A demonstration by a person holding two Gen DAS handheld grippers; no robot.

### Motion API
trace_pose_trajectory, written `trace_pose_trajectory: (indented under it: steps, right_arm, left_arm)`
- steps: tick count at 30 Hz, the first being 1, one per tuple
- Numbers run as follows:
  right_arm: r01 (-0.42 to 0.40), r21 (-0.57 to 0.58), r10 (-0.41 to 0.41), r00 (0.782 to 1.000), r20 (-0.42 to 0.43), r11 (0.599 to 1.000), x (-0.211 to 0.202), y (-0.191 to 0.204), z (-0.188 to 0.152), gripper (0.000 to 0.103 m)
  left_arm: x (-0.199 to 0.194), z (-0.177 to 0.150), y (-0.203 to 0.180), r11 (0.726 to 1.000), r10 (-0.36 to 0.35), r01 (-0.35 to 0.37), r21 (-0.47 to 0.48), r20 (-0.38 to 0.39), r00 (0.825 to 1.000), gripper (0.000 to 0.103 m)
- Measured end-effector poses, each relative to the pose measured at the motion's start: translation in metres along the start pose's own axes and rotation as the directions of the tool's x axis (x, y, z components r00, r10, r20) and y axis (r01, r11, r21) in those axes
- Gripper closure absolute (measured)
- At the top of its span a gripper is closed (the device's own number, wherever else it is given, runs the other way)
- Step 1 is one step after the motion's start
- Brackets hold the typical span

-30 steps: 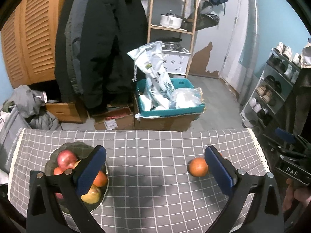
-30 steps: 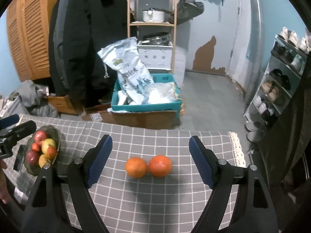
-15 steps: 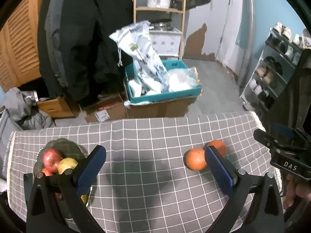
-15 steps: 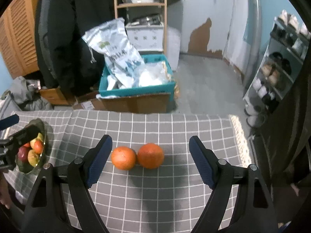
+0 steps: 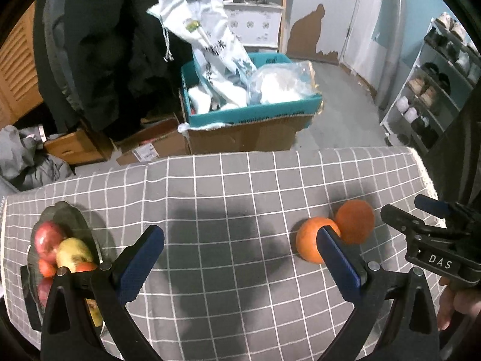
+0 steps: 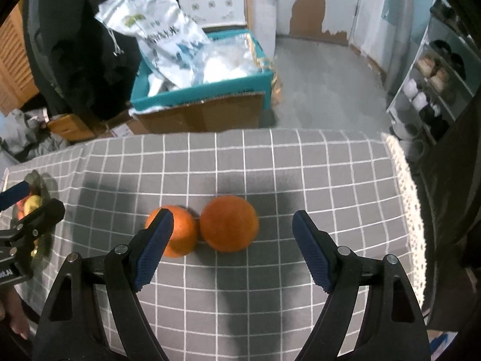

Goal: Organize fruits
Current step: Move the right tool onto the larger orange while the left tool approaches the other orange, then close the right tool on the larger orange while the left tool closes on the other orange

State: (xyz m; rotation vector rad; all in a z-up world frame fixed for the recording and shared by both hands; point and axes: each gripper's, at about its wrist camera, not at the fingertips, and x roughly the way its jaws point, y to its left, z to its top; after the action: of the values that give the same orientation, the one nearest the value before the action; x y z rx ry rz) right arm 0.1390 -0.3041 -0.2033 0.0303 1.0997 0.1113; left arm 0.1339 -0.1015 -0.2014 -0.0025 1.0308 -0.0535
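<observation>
The cloth (image 6: 270,162) on the bench was grey with thin white lines that made squares. Two oranges (image 6: 229,223) were bright orange, and the bowl (image 5: 72,219) held red and yellow fruit. Each gripper (image 6: 233,234) was black with blue pads.

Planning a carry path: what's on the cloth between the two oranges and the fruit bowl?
Nothing: the left wrist view shows only bare checked cloth between the oranges and the bowl.
</observation>
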Motion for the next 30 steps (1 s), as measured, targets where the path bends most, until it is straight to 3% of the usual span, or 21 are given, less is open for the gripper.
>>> trace_pose_trajectory:
  steps: [9, 18, 23, 26, 30]
  right_arm:
    - [-0.004, 0.023, 0.006, 0.995, -0.101, 1.0, 0.046, -0.005, -0.003, 0.022]
    - [-0.029, 0.057, 0.039, 0.984, -0.171, 0.998, 0.076, -0.008, -0.011, 0.022]
    - [-0.095, 0.14, 0.119, 0.977, -0.176, 0.986, 0.081, -0.02, -0.013, 0.022]
    - [-0.152, 0.171, 0.181, 0.968, -0.173, 0.973, 0.08, -0.022, -0.015, 0.036]
    - [-0.125, 0.14, 0.149, 0.973, -0.178, 0.982, 0.076, -0.017, -0.016, 0.037]
  left_arm:
    - [0.038, 0.001, 0.005, 1.0, -0.008, 0.006, -0.027, -0.066, 0.998, 0.001]
    - [0.053, -0.001, 0.0, 0.999, -0.025, 0.023, -0.026, -0.097, 0.995, 0.001]
    - [0.055, 0.0, -0.007, 0.999, -0.039, 0.038, -0.013, -0.104, 0.994, 0.001]
    - [0.055, 0.0, -0.012, 0.999, -0.051, 0.051, -0.01, -0.108, 0.993, 0.001]
    - [0.055, 0.0, -0.02, 0.998, -0.062, 0.063, 0.003, -0.112, 0.992, 0.001]
